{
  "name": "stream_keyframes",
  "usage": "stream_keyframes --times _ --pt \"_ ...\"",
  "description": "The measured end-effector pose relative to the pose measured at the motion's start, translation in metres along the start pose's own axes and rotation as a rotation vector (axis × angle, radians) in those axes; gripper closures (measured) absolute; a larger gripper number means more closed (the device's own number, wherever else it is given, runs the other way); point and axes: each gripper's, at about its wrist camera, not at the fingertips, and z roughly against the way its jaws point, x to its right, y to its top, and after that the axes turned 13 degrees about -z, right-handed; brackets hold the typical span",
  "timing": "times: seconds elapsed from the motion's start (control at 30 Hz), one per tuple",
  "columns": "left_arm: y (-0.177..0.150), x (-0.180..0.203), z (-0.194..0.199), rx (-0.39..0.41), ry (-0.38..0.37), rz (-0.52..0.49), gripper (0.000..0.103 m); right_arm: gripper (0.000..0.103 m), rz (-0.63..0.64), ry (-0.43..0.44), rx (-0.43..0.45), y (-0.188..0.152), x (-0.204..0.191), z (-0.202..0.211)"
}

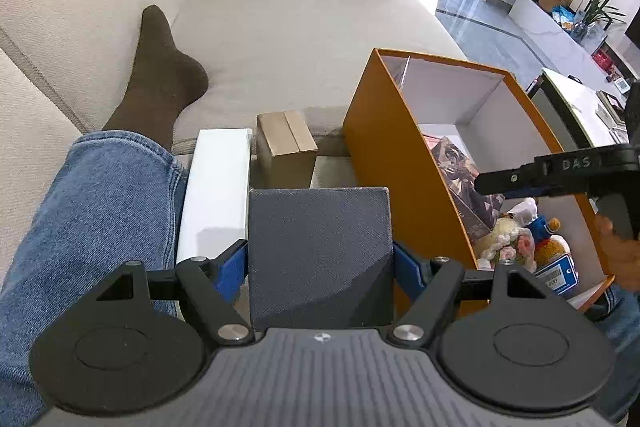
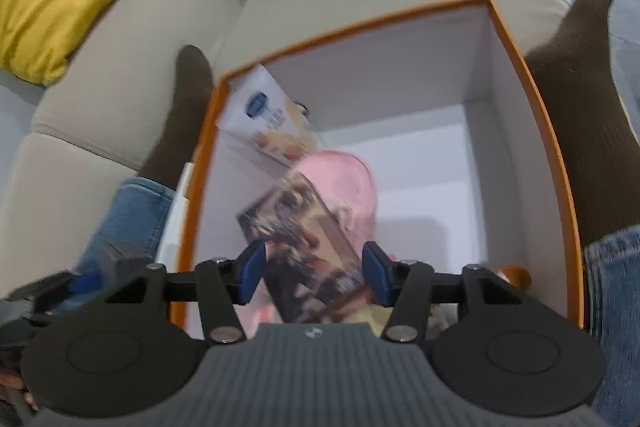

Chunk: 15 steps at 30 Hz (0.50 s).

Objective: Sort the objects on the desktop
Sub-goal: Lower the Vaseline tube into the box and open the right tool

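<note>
Left wrist, gripper (image 1: 320, 263) clamping grey box (image 1: 318, 239) (centred)

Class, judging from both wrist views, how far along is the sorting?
Done: a plush toy, pink item and printed carton lie in the orange box. In hand: the left gripper clamps a grey box. Left: the cardboard box and white box outside.
</note>
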Motion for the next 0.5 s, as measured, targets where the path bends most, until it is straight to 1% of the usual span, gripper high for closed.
stream_keyframes --times 0.1,0.13,0.2,0.27,0.3,0.33,0.43,0.5 --pt "0.0 0.001 0.0 -0.003 -0.001 -0.002 0.015 0.064 -0.067 -0.016 0.016 -0.006 0.005 -0.005" --pt "0.0 0.002 -0.001 -0.005 -0.001 -0.004 0.015 0.071 -0.106 0.003 0.011 -0.007 0.008 -0.006" --pt "0.0 0.003 -0.001 -0.007 -0.001 -0.006 0.015 0.079 -0.18 0.061 -0.015 -0.008 0.01 -0.009" --pt "-0.001 0.003 0.0 -0.006 -0.002 -0.006 0.015 0.081 -0.185 0.089 -0.037 -0.01 0.005 -0.012" --pt "-0.001 0.002 0.0 -0.005 -0.002 -0.005 0.015 0.081 -0.175 0.089 -0.045 -0.01 0.001 -0.013" --pt "-0.001 0.001 0.001 -0.003 -0.002 -0.004 0.015 0.078 -0.157 0.084 -0.05 -0.01 -0.003 -0.013" --pt "0.001 -0.002 0.003 0.006 -0.001 -0.002 0.015 0.078 -0.063 0.036 -0.019 -0.004 -0.012 -0.002" --pt "0.006 -0.005 0.006 0.015 -0.011 0.004 0.015 0.078 0.015 -0.024 0.015 0.004 -0.015 0.004"
